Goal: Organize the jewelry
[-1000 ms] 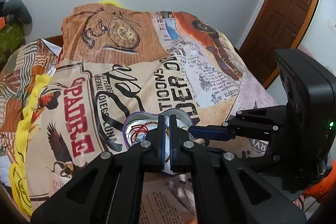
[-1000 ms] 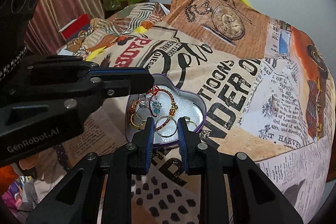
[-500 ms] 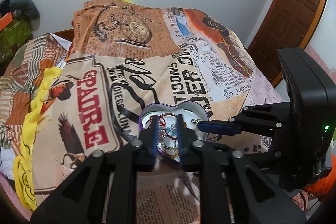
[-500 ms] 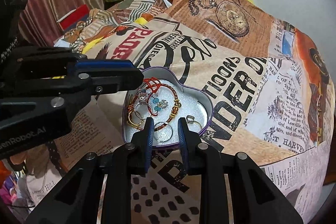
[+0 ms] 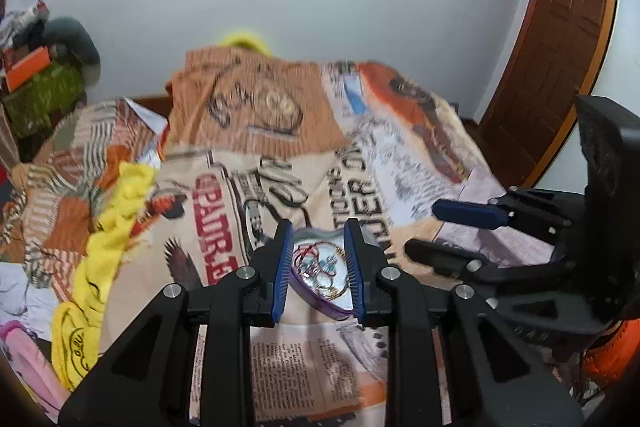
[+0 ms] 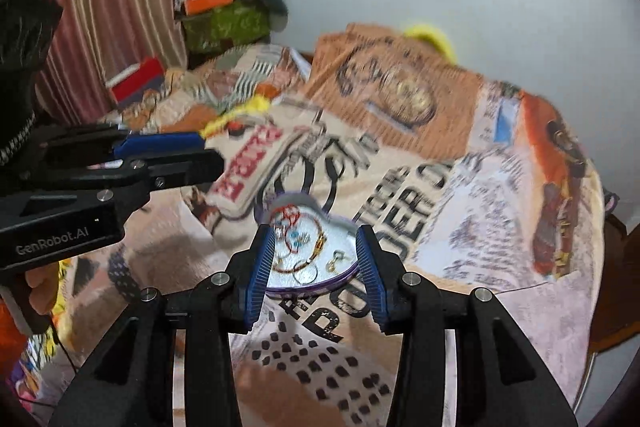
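While both grippers, left gripper (image 5: 318,267) and right gripper (image 6: 316,277), hang spread and empty above it, a heart-shaped tin (image 6: 344,277) of tangled bracelets (image 6: 298,247) and rings (image 6: 306,273) sits on the printed bedspread (image 6: 460,227); the pieces look light, thin and snag-prone, best pinched at a band

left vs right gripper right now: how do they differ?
The right gripper is spread wider than the left gripper. The right's fingers reach about the width of the heart tin; the left's frame only its middle. The right's view shows loose rings in the tin; the left's is too blurred to tell pieces apart. Both are open, hold nothing and point at the tin on the bedspread.
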`<state>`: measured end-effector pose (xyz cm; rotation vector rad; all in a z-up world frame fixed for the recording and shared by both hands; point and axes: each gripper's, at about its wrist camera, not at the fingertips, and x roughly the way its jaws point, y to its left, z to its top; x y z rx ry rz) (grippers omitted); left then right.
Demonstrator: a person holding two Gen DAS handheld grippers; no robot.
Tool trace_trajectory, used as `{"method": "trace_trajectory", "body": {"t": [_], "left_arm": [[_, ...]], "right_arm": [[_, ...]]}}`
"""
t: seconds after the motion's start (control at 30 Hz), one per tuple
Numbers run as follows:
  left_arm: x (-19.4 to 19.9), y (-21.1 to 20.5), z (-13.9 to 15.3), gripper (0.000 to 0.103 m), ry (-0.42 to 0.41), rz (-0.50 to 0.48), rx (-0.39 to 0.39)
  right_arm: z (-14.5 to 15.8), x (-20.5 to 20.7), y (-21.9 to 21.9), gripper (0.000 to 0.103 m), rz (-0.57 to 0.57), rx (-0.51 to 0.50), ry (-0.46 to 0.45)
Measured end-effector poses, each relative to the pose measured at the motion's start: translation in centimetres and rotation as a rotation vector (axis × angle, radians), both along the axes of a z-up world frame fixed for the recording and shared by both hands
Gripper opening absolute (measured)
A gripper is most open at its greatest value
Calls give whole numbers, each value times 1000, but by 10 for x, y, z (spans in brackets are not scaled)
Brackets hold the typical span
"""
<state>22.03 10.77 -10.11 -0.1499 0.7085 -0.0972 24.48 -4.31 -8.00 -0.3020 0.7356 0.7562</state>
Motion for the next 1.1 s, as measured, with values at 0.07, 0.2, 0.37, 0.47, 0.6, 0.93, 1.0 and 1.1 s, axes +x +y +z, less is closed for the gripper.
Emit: {"method": "trace_trajectory", "body": {"t": [0.07, 0.2, 0.37, 0.47, 0.6, 0.93, 1.0, 1.1], "left_arm": [[-15, -4, 19, 24, -50, 4, 11], [-51, -16, 59, 24, -170, 11, 40], [-110, -36, 106, 31, -367, 35, 79], [-144, -47, 123, 36, -465, 55, 107], [-184, -63, 135, 50, -575, 99, 137], [-225, -71, 139, 99, -677, 193, 153], [-229, -71, 137, 99, -669, 195, 154], [-230, -71, 136, 99, -658, 192, 147]], "right_arm": [[17, -9, -8, 39, -16, 37, -35], [65, -42, -33, 39, -55, 140, -152], [115, -98, -62, 39, -101, 278, -319], [134, -135, -77, 39, -123, 366, -399], [143, -170, -85, 39, -146, 417, -472], [141, -195, -86, 94, -269, 444, -573], [142, -196, -86, 102, -279, 447, -578], [143, -196, -84, 102, -286, 437, -586]]}}
